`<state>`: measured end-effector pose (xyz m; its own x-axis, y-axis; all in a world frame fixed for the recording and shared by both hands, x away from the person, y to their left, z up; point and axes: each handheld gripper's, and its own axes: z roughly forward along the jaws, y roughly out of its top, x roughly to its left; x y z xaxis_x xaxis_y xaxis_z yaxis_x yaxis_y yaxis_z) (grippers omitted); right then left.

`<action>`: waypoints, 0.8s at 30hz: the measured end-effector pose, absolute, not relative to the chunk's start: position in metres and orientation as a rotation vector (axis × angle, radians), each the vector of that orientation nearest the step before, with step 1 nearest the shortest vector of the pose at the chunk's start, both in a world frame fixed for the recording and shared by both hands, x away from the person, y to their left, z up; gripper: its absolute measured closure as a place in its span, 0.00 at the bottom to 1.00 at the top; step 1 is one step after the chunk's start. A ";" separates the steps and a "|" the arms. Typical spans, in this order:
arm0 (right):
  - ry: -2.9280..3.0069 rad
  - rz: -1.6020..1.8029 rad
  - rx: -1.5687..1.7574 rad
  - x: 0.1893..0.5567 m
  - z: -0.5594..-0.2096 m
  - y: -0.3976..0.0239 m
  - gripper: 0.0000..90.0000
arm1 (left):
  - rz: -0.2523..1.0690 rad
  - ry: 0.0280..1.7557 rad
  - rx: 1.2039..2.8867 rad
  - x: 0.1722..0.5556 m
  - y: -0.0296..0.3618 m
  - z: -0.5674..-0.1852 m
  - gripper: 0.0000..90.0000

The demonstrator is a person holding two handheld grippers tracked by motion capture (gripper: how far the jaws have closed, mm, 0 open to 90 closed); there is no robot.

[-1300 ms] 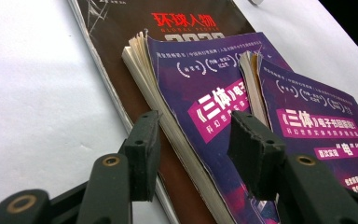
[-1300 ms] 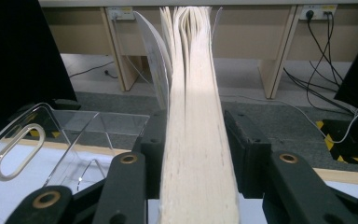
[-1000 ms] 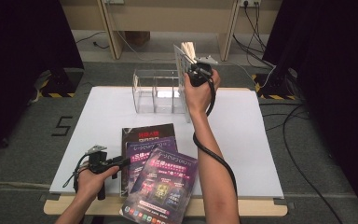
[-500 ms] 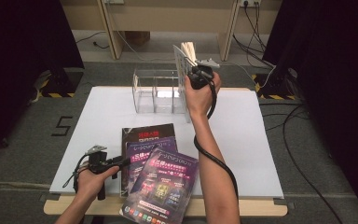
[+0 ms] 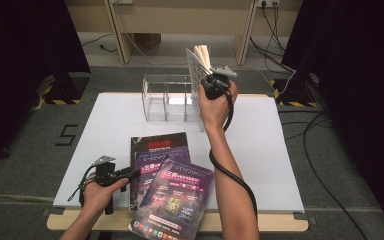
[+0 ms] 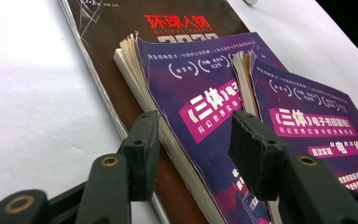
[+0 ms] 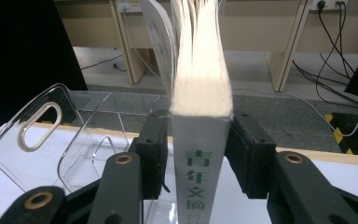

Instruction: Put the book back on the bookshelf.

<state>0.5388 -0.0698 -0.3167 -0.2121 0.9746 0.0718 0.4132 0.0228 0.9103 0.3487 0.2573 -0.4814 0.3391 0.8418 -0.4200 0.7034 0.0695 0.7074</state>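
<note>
The right tongs hold a thick magazine upright by its spine, one pad on each cover, at the right end of the clear acrylic organizer on the far side of the white surface. In the right gripper view the spine faces the camera with green characters down it, and the pages fan open above. The jaws have just been opening a little with the magazine between them, and from the frames the pads look as if they are in contact with the covers.

The step in hand appears to be standing this magazine in the organizer's rightmost slot. To do it well, keep the spine vertical and check that the lower edge sits inside the dividers before letting go fully (the high view hides the bottom behind the hand, so I cannot tell whether it is seated). Ease the pads apart evenly, or the loose front cover may drag and tip it.

The left tongs stand wide apart, empty, low at the near left, aimed at the edge of a purple magazine lying on a dark magazine, with a second purple one overlapping to the right. That pile looks like the next pickup.
</note>
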 end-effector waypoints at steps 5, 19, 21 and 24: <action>1.680 1.163 1.428 0.534 -0.317 -0.073 0.65 | 0.187 1.402 1.671 0.349 0.257 -0.481 0.58; 1.703 1.167 1.413 0.522 -0.317 -0.077 0.64 | 0.191 1.401 1.670 0.348 0.256 -0.480 0.55; 1.708 1.172 1.420 0.520 -0.316 -0.078 0.64 | 0.191 1.402 1.669 0.348 0.256 -0.480 0.55; 1.715 1.167 1.421 0.517 -0.315 -0.080 0.64 | 0.191 1.401 1.669 0.348 0.256 -0.480 0.55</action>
<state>0.5175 -0.0803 -0.3150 -0.2313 0.9700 0.0744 0.4252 0.0320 0.9045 0.3482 0.2555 -0.4800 0.3406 0.8424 -0.4175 0.7003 0.0689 0.7105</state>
